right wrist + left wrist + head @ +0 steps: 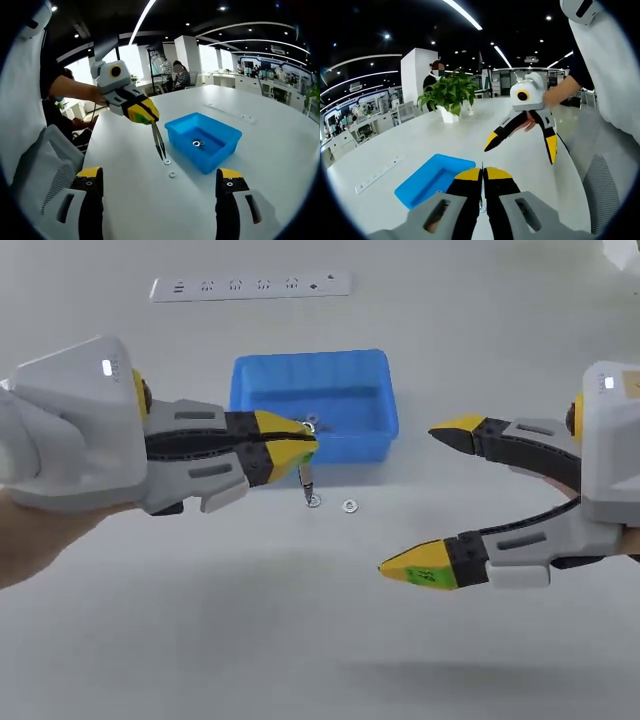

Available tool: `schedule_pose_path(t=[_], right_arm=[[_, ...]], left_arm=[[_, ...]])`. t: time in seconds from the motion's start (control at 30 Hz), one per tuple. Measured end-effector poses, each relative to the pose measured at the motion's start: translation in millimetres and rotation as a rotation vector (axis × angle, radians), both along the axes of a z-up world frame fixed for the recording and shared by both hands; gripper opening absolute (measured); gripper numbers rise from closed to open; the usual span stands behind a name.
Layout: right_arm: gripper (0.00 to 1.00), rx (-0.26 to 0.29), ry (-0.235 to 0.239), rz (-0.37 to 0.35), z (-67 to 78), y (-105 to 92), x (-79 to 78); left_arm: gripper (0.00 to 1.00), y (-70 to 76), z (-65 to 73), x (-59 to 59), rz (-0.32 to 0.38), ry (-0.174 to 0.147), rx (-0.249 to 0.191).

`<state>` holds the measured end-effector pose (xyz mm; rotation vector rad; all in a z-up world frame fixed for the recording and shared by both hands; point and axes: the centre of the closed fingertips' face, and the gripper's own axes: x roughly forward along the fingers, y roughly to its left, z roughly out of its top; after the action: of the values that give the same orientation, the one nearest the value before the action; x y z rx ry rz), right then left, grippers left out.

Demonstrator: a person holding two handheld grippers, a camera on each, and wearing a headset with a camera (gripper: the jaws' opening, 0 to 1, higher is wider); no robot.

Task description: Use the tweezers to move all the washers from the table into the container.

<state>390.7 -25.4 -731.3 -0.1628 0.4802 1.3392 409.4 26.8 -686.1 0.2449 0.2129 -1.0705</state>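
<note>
Two small metal washers (313, 501) (349, 506) lie on the white table just in front of the blue container (350, 442), which has a few washers (310, 423) inside. My left gripper (308, 446) is shut on the thin metal tweezers (306, 480), which point down with their tips at the left washer. My right gripper (430, 500) is open to the right of the washers, holding nothing. In the right gripper view the tweezers (159, 140) reach down to one washer (167, 161), the other washer (172, 174) lies nearer, and the container (220, 145) stands beyond.
A white power strip (250, 286) lies at the far side of the table behind the container. In the left gripper view a potted plant (451, 92) stands farther along the table, and the right gripper (525, 125) is held out ahead.
</note>
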Motion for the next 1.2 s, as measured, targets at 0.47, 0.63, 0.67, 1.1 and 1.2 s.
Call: schedule_pose_path(t=[0.47,0.63,0.67,1.1,1.2], right_arm=[[0.94,-0.010,0.044,0.009,-8.8,-2.3,-12.4],[0.93,-0.014,0.044,0.014,-9.5,-2.3,-12.6],[0.93,-0.015,0.044,0.016,-9.5,-2.4,-12.9],[0.92,-0.012,0.056,0.029,-9.6,0.4,-17.7],[0.92,-0.015,0.060,0.039,-11.5,3.4,-19.9]], left_arm=[[0.05,-0.1,-5.0,0.7,-0.009,0.003,0.008],[0.05,0.5,-7.2,1.2,-0.013,0.002,0.013],[0.05,0.2,-7.9,0.8,-0.015,0.006,0.012],[0.05,-2.6,-11.2,-2.4,-0.033,-0.007,0.003],[0.05,-2.1,-10.3,-1.9,-0.034,-0.010,0.004]])
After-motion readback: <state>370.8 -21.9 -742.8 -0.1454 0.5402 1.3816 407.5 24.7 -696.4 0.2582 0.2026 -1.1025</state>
